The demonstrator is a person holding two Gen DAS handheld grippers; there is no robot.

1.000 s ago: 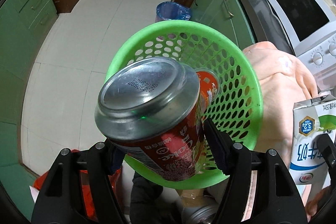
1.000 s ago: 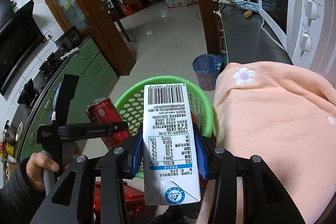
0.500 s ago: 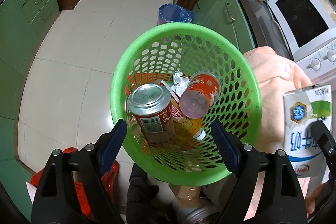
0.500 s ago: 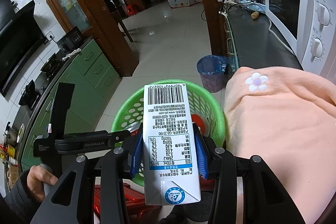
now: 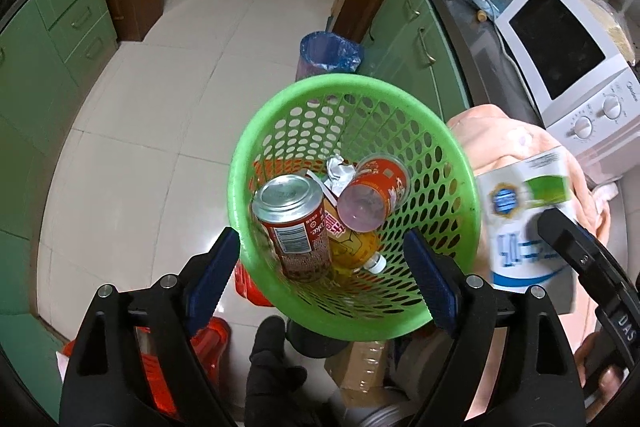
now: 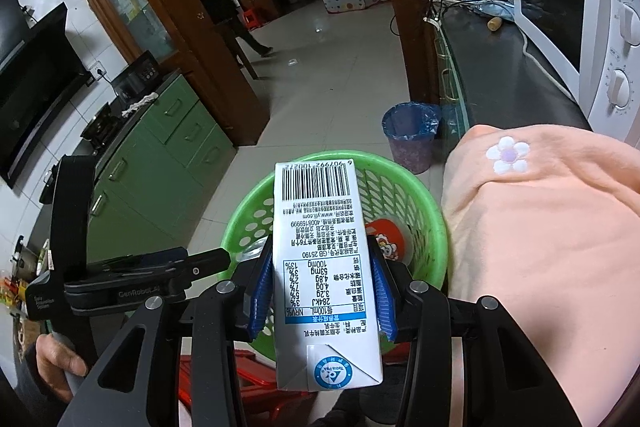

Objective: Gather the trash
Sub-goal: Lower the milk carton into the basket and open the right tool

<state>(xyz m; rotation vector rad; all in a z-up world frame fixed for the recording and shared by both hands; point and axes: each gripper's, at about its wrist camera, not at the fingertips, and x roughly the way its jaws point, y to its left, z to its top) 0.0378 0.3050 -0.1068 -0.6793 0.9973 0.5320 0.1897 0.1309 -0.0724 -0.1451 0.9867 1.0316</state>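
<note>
Pale tiled kitchen floor (image 5: 168,115) behind. Hung over round green perforated plastic basket (image 5: 352,83), centre frame: left gripper (image 5: 322,263) just opened, empty, red drink can (image 5: 294,227) inside. Right gripper (image 6: 322,291) clamped white milk carton (image 6: 320,267), lower centre; probably dropped next.

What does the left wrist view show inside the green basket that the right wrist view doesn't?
Only the left wrist view looks down into the basket: a red cola can, crumpled foil and a yellow bottle; the left gripper is open and empty.
Only the right wrist view shows the right gripper shut on the milk carton.
Both show the green basket, the orange cup and the carton.
</note>
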